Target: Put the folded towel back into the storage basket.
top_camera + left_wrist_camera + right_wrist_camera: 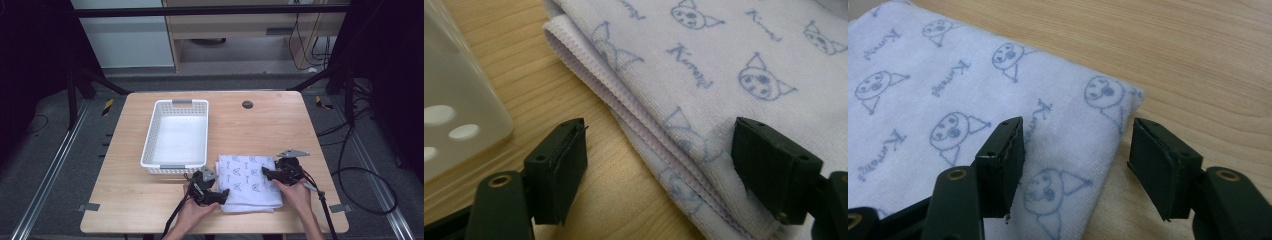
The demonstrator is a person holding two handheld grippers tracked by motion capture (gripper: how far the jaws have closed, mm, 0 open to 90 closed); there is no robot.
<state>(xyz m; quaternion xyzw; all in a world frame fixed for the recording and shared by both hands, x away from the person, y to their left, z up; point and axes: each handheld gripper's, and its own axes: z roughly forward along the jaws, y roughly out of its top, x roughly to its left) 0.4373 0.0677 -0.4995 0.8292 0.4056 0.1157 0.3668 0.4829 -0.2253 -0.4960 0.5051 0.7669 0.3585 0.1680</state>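
Nearest us, we are holding the left claw (216, 192) at the near left corner of the folded towel (249, 181), and its jaws are standing wide apart. In the left gripper view one jaw is resting over bare wood while the other is sitting against the towel's (704, 75) stacked, folded edges, so the opening is straddling that edge without closing on it. We are keeping the right claw (267, 173) at the towel's right edge, jaws likewise spread wide. In the right gripper view one jaw is lying over the printed cloth (948, 100) and the other is hanging just past the corner, above the wood. We cannot tell whether those jaws are touching the fabric.

We are seeing the towel lying flat on the near right part of the tabletop (280, 120), pale with small blue cartoon faces and script. Just beside it, on its far left, a white perforated basket (150, 137) is sitting, and its wall (454, 100) is showing close by the left claw.
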